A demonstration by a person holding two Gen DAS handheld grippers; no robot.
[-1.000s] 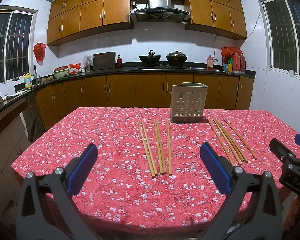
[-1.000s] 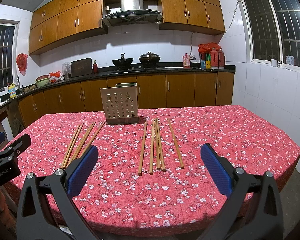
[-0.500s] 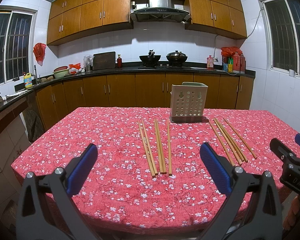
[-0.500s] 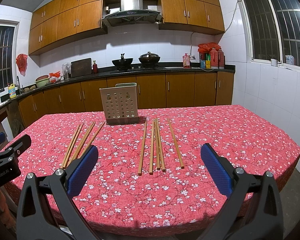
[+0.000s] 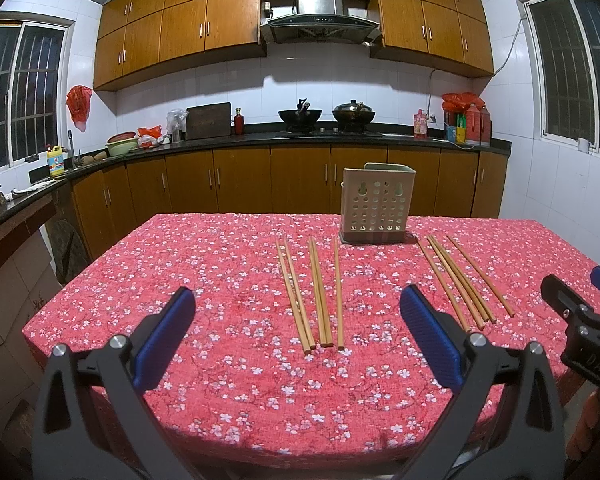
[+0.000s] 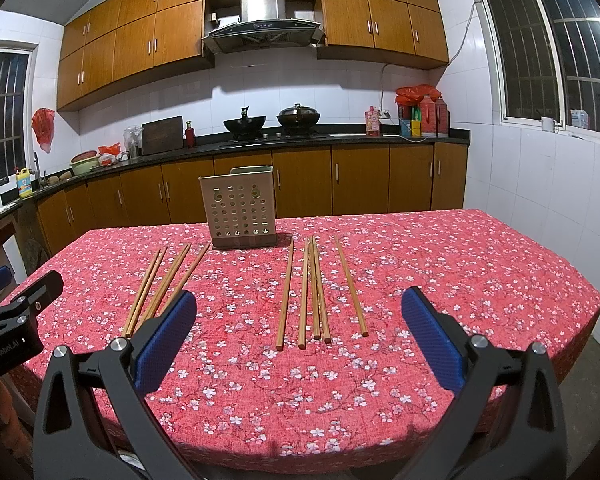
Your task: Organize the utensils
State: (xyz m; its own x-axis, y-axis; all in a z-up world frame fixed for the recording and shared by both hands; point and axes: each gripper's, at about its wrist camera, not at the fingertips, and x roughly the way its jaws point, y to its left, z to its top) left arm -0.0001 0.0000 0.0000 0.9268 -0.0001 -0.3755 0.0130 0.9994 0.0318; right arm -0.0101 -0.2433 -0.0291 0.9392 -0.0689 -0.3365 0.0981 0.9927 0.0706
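Two groups of wooden chopsticks lie on the red floral tablecloth [image 5: 220, 272]. The left group [image 5: 314, 292] lies ahead of my left gripper [image 5: 296, 320], which is open and empty above the near table edge. The right group [image 5: 460, 280] also shows in the right wrist view [image 6: 314, 292], ahead of my right gripper [image 6: 298, 320], open and empty. The left group shows there too [image 6: 162, 284]. A beige perforated utensil holder [image 5: 376, 204] stands upright behind the chopsticks, also in the right wrist view [image 6: 242, 208].
The table's near edge [image 5: 300, 444] is just under both grippers. The right gripper shows at the edge of the left view [image 5: 580, 320], the left one in the right view [image 6: 16, 312]. Kitchen counter with woks [image 5: 324, 114] runs behind.
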